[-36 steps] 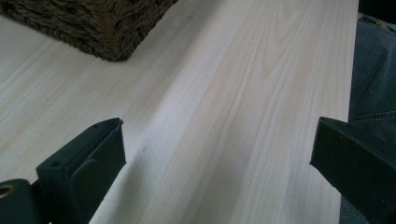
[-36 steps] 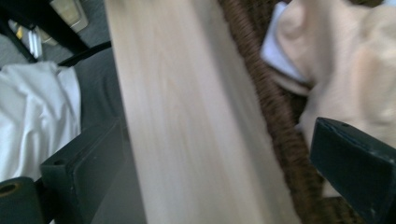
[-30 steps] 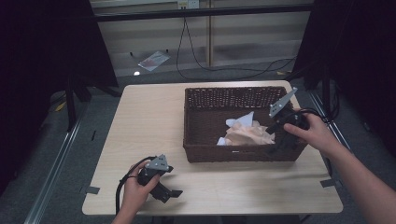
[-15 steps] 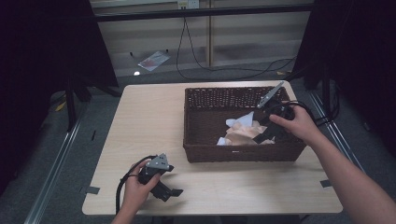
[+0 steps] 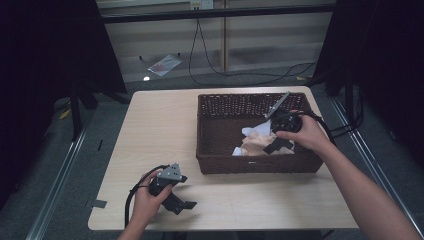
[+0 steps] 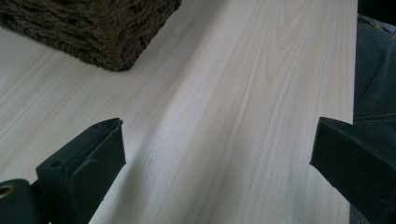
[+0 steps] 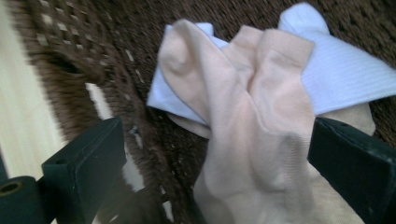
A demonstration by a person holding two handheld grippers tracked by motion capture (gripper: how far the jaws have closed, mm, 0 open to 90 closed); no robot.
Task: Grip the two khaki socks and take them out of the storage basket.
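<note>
A dark brown wicker basket (image 5: pixel 220 164) stands on the right half of the table and holds a pile of peach socks (image 5: pixel 256 143) and white socks (image 5: pixel 252 132). My right gripper (image 5: pixel 274 146) reaches down into the basket from its right side, open, jaws wide apart over the pile. In the right gripper view a peach sock (image 7: pixel 261 116) lies between the jaws with a white sock (image 7: pixel 336 74) beyond it. My left gripper (image 5: pixel 186 205) rests open on the table near the front left edge; in the left gripper view it has bare wood between its jaws and a basket corner (image 6: pixel 107 28) ahead.
The light wooden table (image 5: pixel 155 130) has bare room left of the basket. Its front edge runs just below the left gripper. Cables trail from both grippers. Beyond the table is grey floor with a cable and dark stands.
The right gripper has moved from above the basket's right rim leftward and down into the basket, over the socks. The left gripper has stayed where it was.
</note>
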